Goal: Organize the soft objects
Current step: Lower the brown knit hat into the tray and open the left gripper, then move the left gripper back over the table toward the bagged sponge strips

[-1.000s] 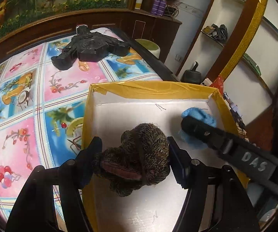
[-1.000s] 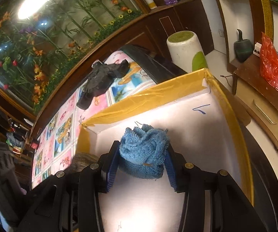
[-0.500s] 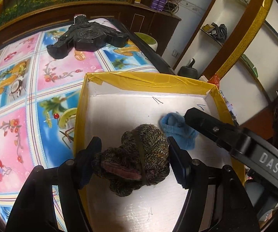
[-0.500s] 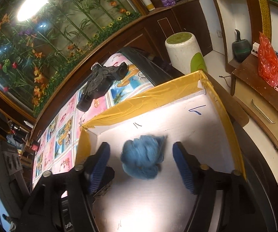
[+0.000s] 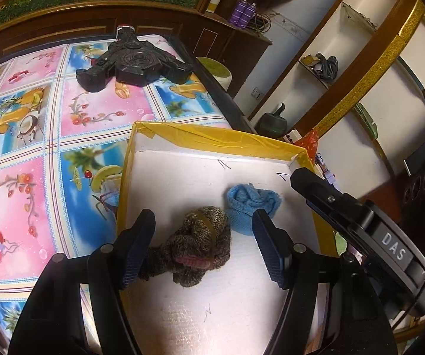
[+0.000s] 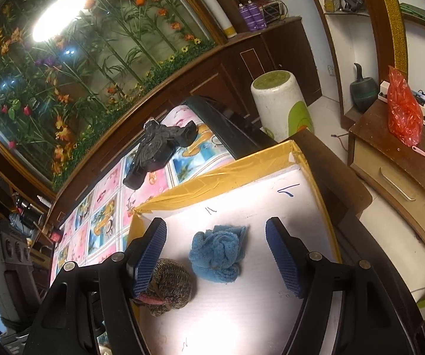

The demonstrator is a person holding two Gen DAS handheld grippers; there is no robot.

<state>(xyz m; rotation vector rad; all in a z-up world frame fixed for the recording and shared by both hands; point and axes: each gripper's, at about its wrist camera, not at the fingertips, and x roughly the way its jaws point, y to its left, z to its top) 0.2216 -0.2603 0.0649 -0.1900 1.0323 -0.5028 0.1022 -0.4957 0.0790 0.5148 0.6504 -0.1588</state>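
Left gripper spread wide over the box, nothing clamped; brown sock lies loose on the white box floor between its fingers, touching neither pad as far as I can tell; right gripper also spread wide, empty; blue sock bundled on the box floor between its fingers, clear gaps on both sides; in the left view the blue sock sits just beyond and right of the brown one, the two touching or nearly so; in the right view the brown sock is near-left of the blue one, partly behind the left finger; right gripper body enters the left view from the right edge; box has yellow taped rim, sits on the bench with a cartoon-print cloth; black three-armed object on the far part of the bench, well apart from the box; white-green bin on the floor beyond the bench.
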